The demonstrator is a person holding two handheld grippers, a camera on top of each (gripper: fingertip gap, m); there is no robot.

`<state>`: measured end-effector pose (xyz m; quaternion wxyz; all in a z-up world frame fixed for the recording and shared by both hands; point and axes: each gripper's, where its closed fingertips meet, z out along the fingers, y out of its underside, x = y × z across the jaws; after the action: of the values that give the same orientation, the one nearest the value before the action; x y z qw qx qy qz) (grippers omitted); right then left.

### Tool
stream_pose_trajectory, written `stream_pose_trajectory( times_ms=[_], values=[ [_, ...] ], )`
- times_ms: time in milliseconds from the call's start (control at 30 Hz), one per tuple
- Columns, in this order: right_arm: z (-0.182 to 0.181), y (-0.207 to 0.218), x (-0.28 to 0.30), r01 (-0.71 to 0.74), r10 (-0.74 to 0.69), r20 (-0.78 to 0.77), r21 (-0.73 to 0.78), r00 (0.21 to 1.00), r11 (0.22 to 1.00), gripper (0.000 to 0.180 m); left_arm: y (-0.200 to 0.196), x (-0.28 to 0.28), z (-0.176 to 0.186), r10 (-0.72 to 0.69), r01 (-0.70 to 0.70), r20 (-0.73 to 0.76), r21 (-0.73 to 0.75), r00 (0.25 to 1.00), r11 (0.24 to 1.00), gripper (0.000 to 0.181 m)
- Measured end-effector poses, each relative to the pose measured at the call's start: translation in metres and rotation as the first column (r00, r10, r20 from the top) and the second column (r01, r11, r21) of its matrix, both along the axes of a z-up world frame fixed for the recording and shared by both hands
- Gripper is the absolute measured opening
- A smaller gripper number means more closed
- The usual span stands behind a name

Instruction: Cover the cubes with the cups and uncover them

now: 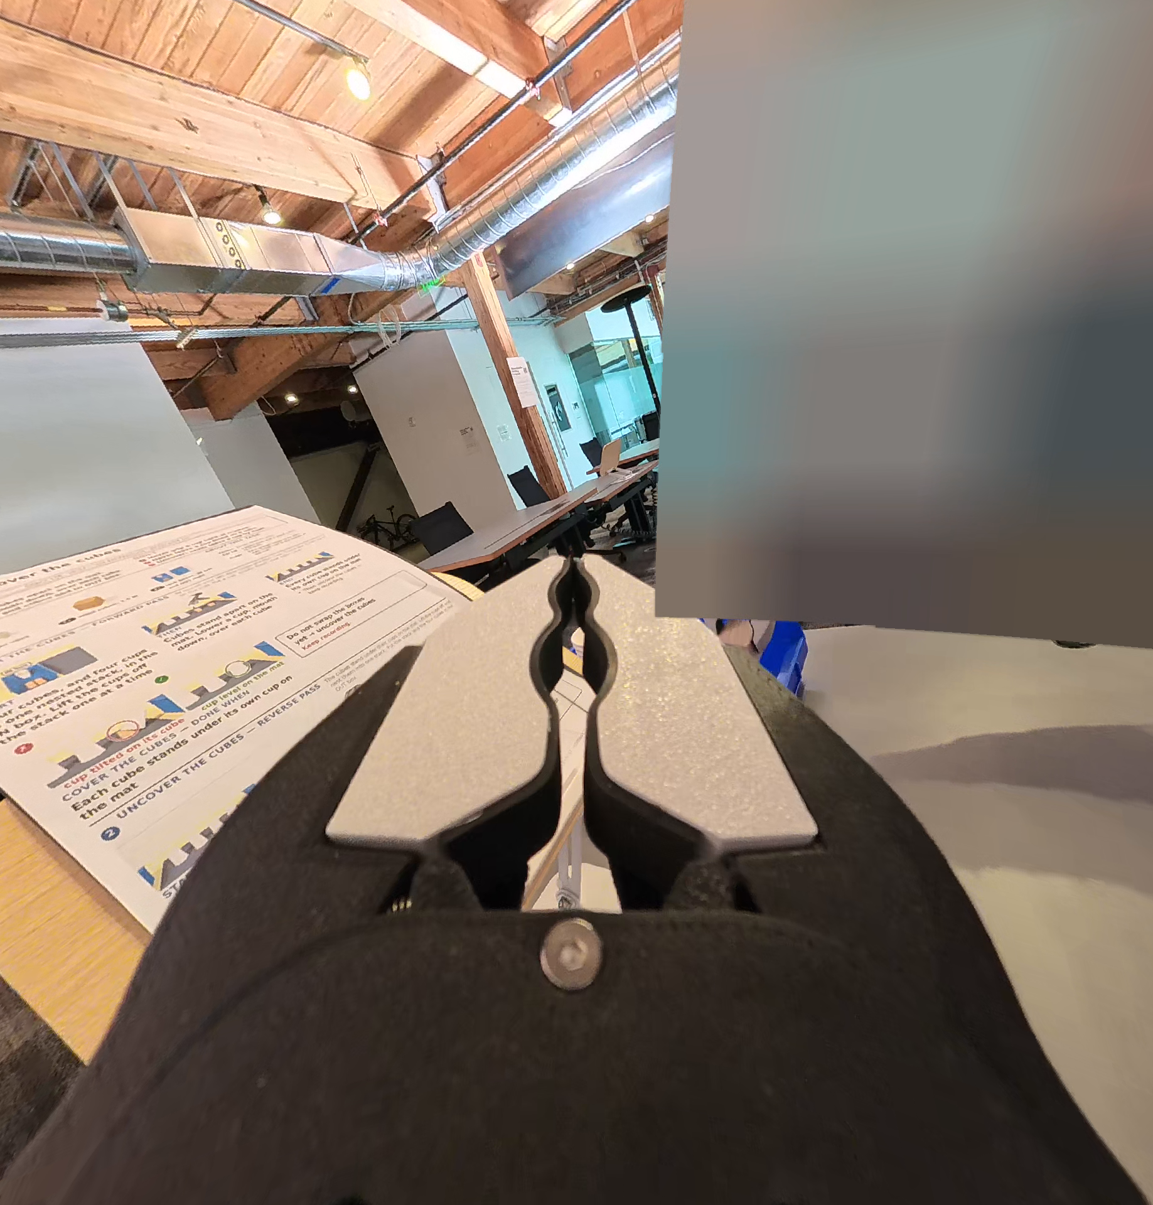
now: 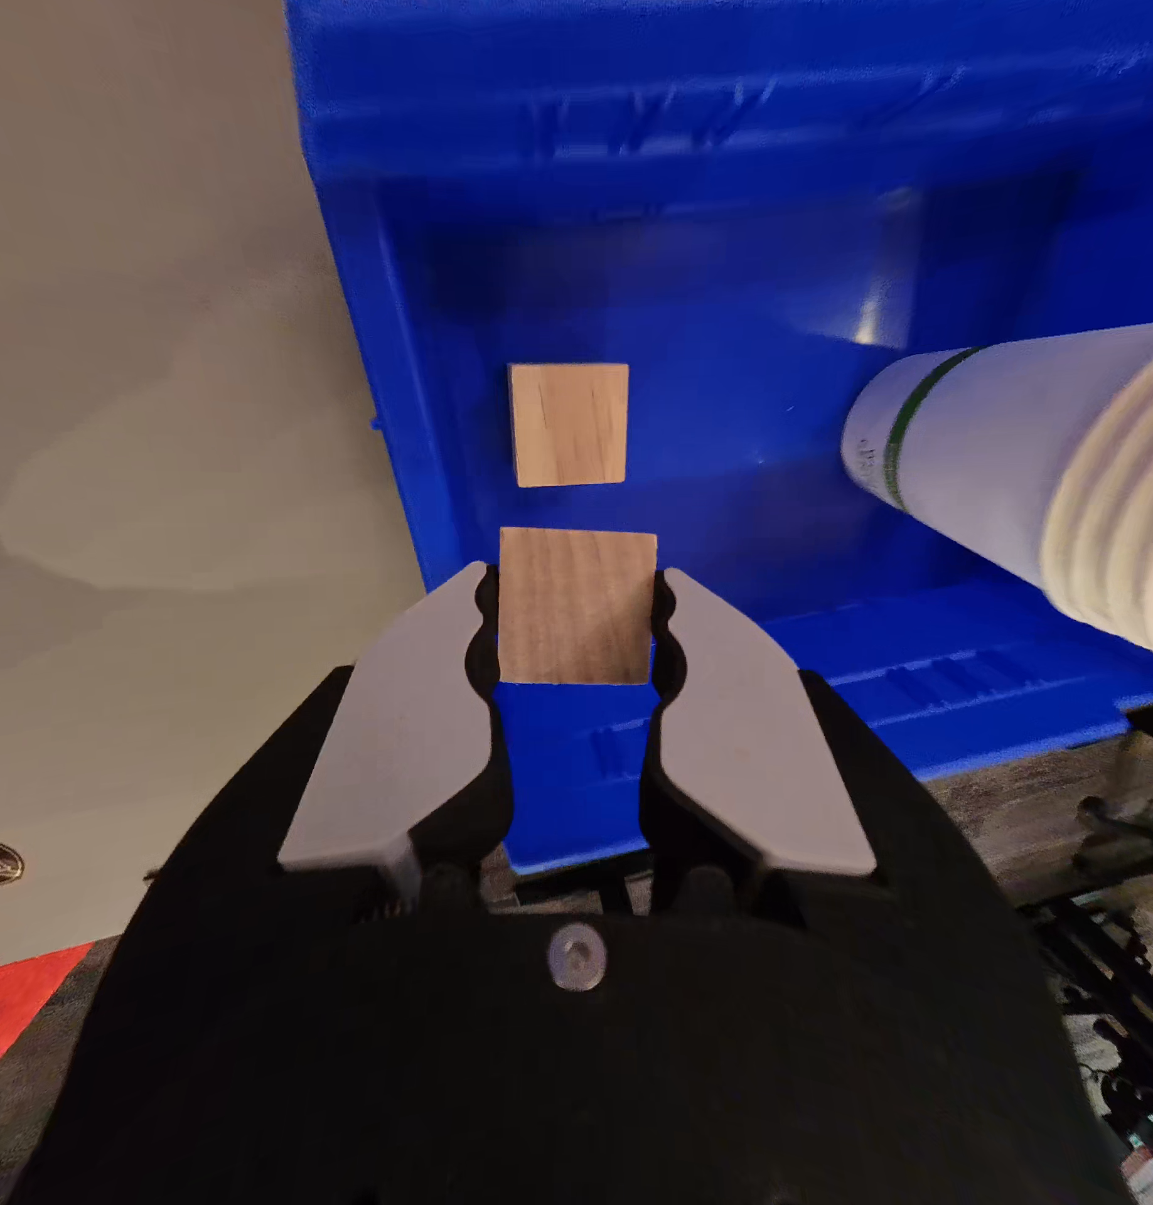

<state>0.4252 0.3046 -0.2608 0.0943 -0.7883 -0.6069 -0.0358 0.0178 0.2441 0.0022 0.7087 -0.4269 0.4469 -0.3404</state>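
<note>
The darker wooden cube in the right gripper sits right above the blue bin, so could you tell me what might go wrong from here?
1. The right gripper pinches the darker cube only near its fingertips, so it could slip or twist.
2. If dropped, it might knock the lighter cube in the blue bin.
3. The nested cups lie on their side close by and could be bumped.

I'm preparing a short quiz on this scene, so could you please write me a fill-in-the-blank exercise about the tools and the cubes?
1. The right tool is shut on the ____ cube.
2. The light cube lies inside the ____ bin.
3. The stack of cups lies on its ____ in the bin.
4. The left tool is shut and holds ____.

Missing words: dark; blue; side; nothing
</note>
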Motion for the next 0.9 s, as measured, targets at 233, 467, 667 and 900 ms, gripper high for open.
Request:
stream_pose_trajectory(
  times_ms=[233, 467, 667, 900],
  values=[
    [-0.04, 0.006, 0.011, -0.022, 0.035, 0.143, -0.094, 0.989, 0.995, 0.045, 0.007, 0.001, -0.005, 0.008, -0.009, -0.008, -0.013, 1.0, 1.0, 0.0],
    [-0.061, 0.008, 0.02, -0.021, 0.058, 0.224, -0.165, 0.973, 0.986, 0.045, 0.009, 0.002, -0.007, 0.012, -0.013, -0.017, -0.017, 1.0, 1.0, 0.0],
    [-0.062, 0.007, 0.025, 0.003, 0.044, 0.256, -0.18, 0.966, 0.984, 0.051, 0.01, 0.004, -0.009, 0.01, -0.011, -0.022, -0.02, 1.0, 1.0, 0.0],
    [-0.037, 0.012, 0.036, 0.052, -0.021, 0.311, -0.089, 0.95, 0.995, 0.065, 0.008, 0.004, -0.008, 0.011, -0.011, -0.026, -0.015, 1.0, 1.0, 0.0]
  ],
)
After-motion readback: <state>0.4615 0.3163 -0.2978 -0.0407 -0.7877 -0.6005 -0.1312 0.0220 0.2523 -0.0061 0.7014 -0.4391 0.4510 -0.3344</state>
